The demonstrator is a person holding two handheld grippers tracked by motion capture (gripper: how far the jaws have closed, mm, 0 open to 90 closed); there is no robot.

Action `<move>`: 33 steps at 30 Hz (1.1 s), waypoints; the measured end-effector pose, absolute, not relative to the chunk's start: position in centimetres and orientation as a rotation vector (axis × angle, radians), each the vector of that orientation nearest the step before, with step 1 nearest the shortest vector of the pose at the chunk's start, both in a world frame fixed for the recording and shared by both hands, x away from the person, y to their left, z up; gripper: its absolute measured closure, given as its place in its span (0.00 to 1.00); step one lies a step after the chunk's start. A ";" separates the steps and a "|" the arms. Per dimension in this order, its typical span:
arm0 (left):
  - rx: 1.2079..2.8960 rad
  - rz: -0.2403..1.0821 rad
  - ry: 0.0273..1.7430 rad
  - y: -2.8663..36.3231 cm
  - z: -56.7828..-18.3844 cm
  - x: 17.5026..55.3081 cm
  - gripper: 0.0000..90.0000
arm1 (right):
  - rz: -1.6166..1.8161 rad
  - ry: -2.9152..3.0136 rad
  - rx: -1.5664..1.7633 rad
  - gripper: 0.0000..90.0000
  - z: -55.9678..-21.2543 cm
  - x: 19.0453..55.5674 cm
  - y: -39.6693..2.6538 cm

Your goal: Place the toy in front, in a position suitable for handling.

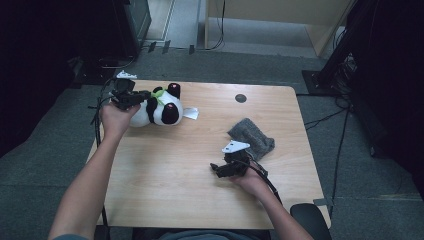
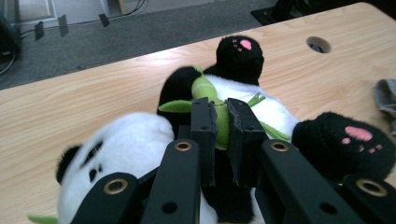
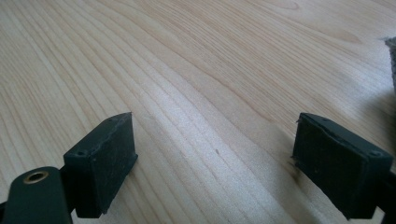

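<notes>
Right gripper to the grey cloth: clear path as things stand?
Probably yes. The right gripper stands open over bare table, with nothing between its fingers, and the grey cloth lies just beyond it. The panda plush and left gripper are far off at the other side.

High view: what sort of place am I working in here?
Probably a lab or office recording space: a plain wooden table with a cable hole, grey carpet floor, and loose cables running past dark equipment stands.
</notes>
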State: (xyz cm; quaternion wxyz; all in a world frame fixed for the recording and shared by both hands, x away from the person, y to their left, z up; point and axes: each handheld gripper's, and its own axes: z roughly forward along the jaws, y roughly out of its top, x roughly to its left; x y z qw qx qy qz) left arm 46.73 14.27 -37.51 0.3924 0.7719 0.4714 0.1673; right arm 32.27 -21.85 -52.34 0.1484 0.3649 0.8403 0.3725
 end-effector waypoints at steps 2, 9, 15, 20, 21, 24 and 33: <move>1.950 0.404 1.195 13.9 -37.2 46.3 0.92 | 1.071 2.416 1.049 0.14 -52.3 32.3 -21.8; 1.922 0.350 1.173 11.9 -36.3 44.0 0.92 | 1.071 2.416 1.050 0.14 -52.3 32.3 -21.8; 1.923 0.294 1.157 10.2 -36.0 42.5 0.92 | 1.073 2.415 1.053 0.14 -52.3 32.3 -21.8; 1.928 0.236 1.132 8.7 -36.2 41.7 0.92 | 1.073 2.414 1.052 0.14 -52.3 32.3 -21.8; 1.923 0.233 1.131 8.5 -36.3 41.5 0.92 | 1.073 2.414 1.051 0.14 -52.3 32.3 -21.8; 1.922 0.224 1.117 7.9 -36.5 40.9 0.92 | 1.073 2.415 1.053 0.14 -52.3 32.3 -21.8; 1.942 0.215 1.091 5.5 -37.3 40.3 0.92 | 1.073 2.415 1.049 0.14 -52.3 32.3 -21.8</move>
